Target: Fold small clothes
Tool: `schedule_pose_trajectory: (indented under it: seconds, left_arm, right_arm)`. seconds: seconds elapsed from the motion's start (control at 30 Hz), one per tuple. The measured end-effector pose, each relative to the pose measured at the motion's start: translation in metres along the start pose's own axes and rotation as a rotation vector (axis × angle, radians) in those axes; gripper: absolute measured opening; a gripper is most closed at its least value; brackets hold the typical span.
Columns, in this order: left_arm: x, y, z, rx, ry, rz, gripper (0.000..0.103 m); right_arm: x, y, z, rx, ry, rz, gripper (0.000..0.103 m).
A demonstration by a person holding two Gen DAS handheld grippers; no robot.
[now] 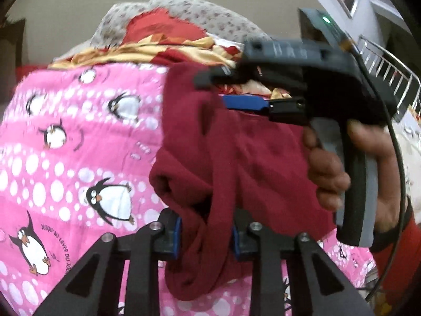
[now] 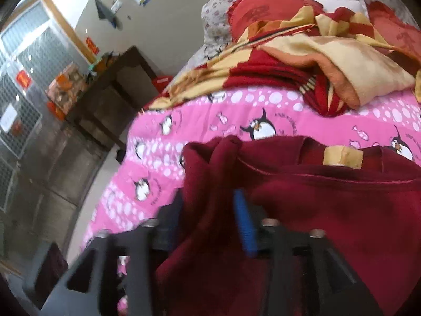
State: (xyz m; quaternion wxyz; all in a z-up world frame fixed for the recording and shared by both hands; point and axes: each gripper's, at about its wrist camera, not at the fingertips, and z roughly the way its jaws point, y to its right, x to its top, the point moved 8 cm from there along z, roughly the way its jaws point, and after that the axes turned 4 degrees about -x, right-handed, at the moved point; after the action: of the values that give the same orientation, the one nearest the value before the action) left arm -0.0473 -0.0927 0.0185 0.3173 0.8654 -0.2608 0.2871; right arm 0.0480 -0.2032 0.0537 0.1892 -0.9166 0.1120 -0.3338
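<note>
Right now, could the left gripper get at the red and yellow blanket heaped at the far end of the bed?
Probably not as things stand. The left gripper is shut on the maroon garment, which the right gripper also holds, and that cloth hangs between it and the red and yellow blanket.

One maroon garment (image 1: 236, 158), two tools (image 1: 206, 234) (image 2: 210, 226), one penguin bedsheet (image 1: 65, 131)

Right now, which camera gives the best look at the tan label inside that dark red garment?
The right wrist view. There the tan label sits in plain sight at the neckline of the dark red garment. The left wrist view shows only bunched folds of the garment hanging from both grippers; no label is visible there.
</note>
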Motion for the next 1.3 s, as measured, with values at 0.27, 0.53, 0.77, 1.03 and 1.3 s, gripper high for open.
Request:
schedule_pose_trajectory:
  seconds: [0.27, 0.53, 0.77, 1.03, 1.3]
  left_arm:
    - [0.006, 0.014, 0.007, 0.022, -0.003, 0.045, 0.028]
    - [-0.002, 0.027, -0.005, 0.042, -0.018, 0.063, 0.028]
    - [0.011, 0.078, -0.011, -0.074, -0.009, 0.107, 0.028]
    - [0.015, 0.161, 0.011, -0.197, -0.035, 0.188, 0.028]
    - [-0.003, 0.217, 0.066, -0.238, -0.124, 0.237, 0.029]
  right_arm:
    - [0.000, -0.011, 0.016, -0.006, -0.067, -0.004, 0.081]
    - [-0.009, -0.020, 0.041, -0.123, -0.137, -0.149, 0.031]
    - [0.001, 0.010, -0.028, -0.124, 0.023, -0.141, 0.024]
    - [0.002, 0.073, -0.112, -0.185, 0.120, -0.092, 0.023]
    - [-0.022, 0.157, -0.143, -0.268, 0.130, 0.037, 0.023]
